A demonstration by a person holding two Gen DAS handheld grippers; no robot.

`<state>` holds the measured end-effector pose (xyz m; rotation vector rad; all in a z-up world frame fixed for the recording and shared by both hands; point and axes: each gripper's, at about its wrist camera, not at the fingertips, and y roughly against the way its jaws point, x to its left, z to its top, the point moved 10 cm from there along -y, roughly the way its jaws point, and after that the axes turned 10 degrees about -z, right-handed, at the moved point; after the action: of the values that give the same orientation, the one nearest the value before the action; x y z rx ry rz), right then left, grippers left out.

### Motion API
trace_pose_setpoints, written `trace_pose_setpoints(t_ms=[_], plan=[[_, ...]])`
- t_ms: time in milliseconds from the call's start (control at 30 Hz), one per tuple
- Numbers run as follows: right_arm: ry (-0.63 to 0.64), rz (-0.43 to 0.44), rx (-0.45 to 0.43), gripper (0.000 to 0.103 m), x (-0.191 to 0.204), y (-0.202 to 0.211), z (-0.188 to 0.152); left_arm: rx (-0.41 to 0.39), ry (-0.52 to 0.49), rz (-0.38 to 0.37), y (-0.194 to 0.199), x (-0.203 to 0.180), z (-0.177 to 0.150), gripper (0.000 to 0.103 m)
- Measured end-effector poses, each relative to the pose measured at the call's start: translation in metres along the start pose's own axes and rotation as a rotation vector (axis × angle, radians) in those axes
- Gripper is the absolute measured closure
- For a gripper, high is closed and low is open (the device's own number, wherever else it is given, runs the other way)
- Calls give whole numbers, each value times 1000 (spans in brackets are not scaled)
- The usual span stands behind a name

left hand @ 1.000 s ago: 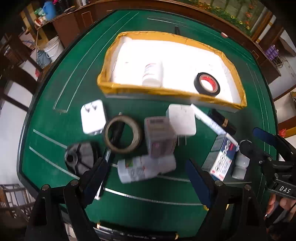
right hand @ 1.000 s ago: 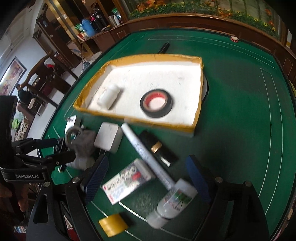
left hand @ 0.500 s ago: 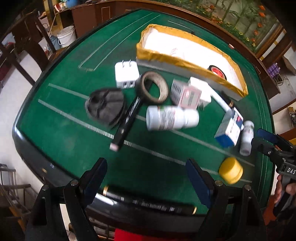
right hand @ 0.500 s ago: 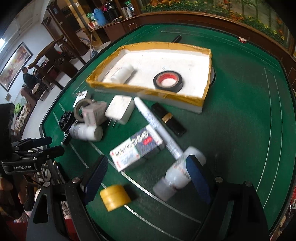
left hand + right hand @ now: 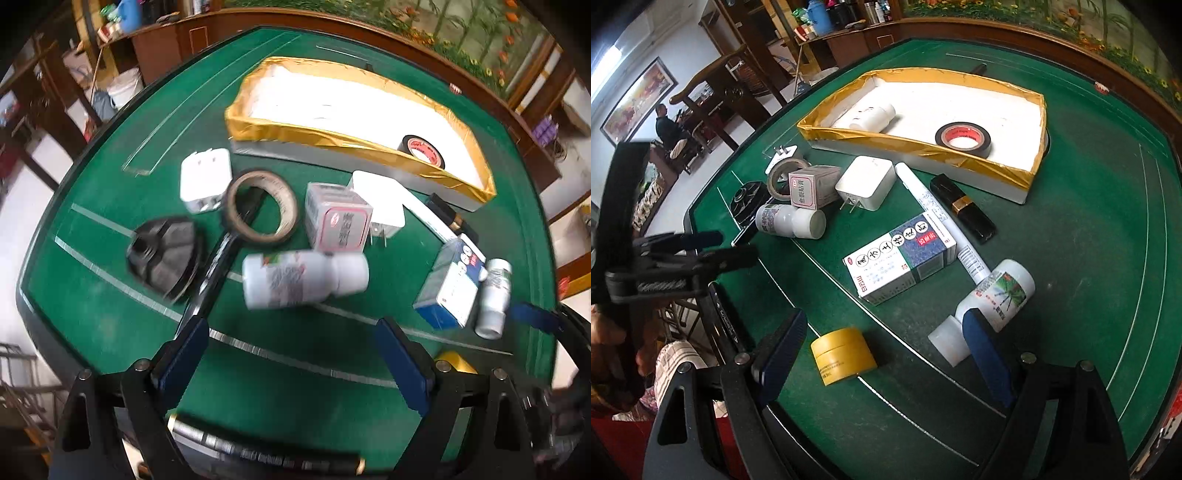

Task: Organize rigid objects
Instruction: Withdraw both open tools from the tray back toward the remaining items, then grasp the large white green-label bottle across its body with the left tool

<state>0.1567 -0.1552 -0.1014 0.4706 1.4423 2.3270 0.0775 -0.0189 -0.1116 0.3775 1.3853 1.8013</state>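
Right wrist view: green felt table [image 5: 1089, 229] in a wood-furnished room, gold-edged white tray [image 5: 1036, 162] at the far side.

Inside the tray lie a black tape roll [image 5: 963, 139] and a small white bottle [image 5: 872, 116]; boxes, plugs, bottles and a yellow jar [image 5: 844, 355] are scattered on the felt before it. Left gripper [image 5: 291, 360] has just been opening, jaws wide and empty above a blurred white bottle [image 5: 304, 278], probably not touching. Right gripper [image 5: 886, 350] stands wide, holding nothing.

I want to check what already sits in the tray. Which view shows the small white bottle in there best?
The right wrist view: the white bottle lies in plain sight on the tray floor, left of the black tape roll. In the left wrist view the tray's near wall and glare hide it.
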Motion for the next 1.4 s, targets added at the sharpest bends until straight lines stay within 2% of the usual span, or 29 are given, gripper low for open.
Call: trace_pose_setpoints(t_ms=[67,367,400,433,467,633,800,1100,1167,1233,1333,1400], plan=[[-1,2,-4,18,1,2,-3,6,-14,30,-9,0,5,9],[21,-16,1,18,-1,5,-12,24,-1,16,-31,-4,23,8],[22,-17,2,18,-2,5,-12,17,3,15,-31,-5,25,10],[21,-16,2,18,-2,5,-11,7,6,18,-30,-6,26,18],[19,-12,2,18,-3,5,-11,0,12,3,-28,-6,26,18],[18,8,-15,18,-2,2,6,-2,23,-57,-16,-7,2,18],[85,18,-13,18,9,-12,22,28,13,-90,-7,-13,-38,19],[217,-77,29,18,14,-52,33,33,-19,-81,-7,-12,-44,19],[248,-81,44,26,17,-56,29,34,-17,-82,-8,-11,-46,18],[281,-84,67,55,20,-61,23,32,-15,-82,-11,-12,-42,18],[313,-98,71,76,24,-63,17,27,-20,-73,-12,-13,-41,18],[319,-98,75,79,25,-62,16,20,-19,-69,-12,-14,-40,18]])
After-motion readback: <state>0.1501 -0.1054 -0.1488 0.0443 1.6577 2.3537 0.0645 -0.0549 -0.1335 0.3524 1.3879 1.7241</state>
